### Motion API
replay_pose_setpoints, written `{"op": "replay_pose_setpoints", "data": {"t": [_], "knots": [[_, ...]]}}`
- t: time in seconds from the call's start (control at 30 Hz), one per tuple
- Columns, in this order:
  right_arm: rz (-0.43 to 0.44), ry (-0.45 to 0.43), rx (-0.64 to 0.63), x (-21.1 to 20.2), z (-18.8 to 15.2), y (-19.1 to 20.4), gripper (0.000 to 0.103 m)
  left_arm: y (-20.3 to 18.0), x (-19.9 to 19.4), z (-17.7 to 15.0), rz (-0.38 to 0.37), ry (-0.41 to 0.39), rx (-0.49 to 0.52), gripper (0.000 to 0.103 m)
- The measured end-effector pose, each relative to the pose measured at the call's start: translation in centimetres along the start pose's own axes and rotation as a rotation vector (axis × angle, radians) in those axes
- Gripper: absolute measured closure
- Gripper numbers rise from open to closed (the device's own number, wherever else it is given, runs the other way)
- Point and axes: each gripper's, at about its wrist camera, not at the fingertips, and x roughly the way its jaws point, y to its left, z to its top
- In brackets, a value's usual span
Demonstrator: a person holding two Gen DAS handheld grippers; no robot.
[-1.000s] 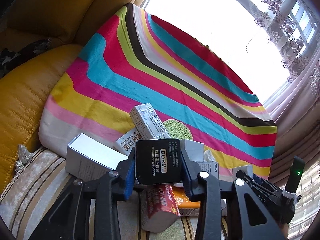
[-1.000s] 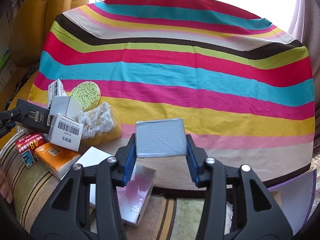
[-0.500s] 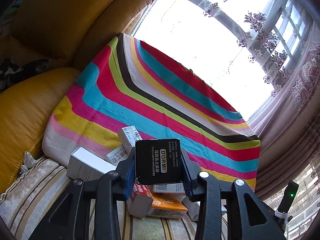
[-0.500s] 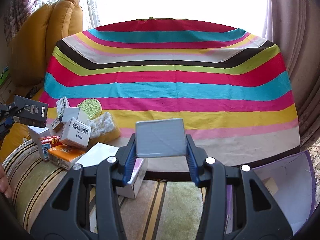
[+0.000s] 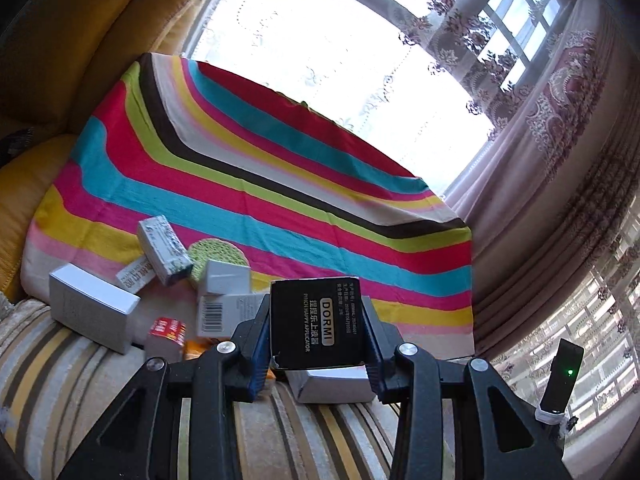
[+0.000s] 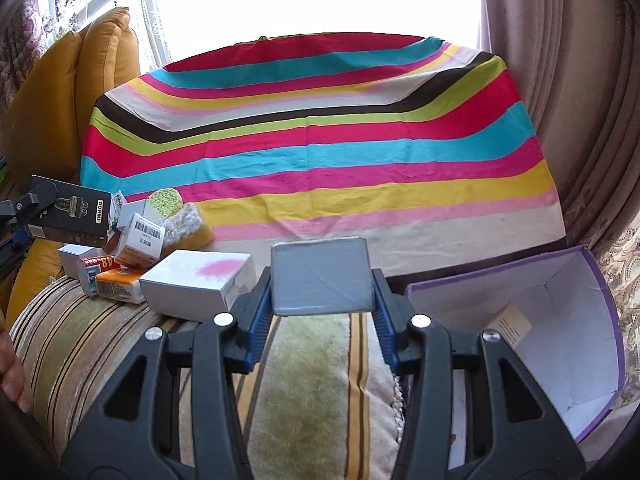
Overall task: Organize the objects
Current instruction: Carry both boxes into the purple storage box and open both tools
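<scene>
My left gripper is shut on a black DORMI box, held above the striped cushion; the same black box shows at the far left of the right wrist view. My right gripper is shut on a flat silver-grey box, lifted over the cushion. Below lies a pile of small boxes: a white box, a barcode box, a red pack, a green round sponge. A white box with a pink patch lies left of my right gripper.
An open purple-edged carton lies at the right. A rainbow-striped cloth covers the surface behind. Yellow sofa cushions stand at the left, curtains at the right. A hand's edge shows at far left.
Both grippers have pulled back and risen with their boxes, so the pile looks farther away. The purple-edged carton has come into the right wrist view.
</scene>
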Motion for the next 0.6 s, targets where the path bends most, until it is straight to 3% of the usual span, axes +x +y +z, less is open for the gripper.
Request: {"op": "replay_pose_setpoints", "data": {"t": [0.6], "knots": [[-0.094, 0.045, 0.155, -3.1, -4.2, -9.2, 0.053, -8.9, 4.8, -5.3, -0.184, 0.227, 0.112, 0.062]]}}
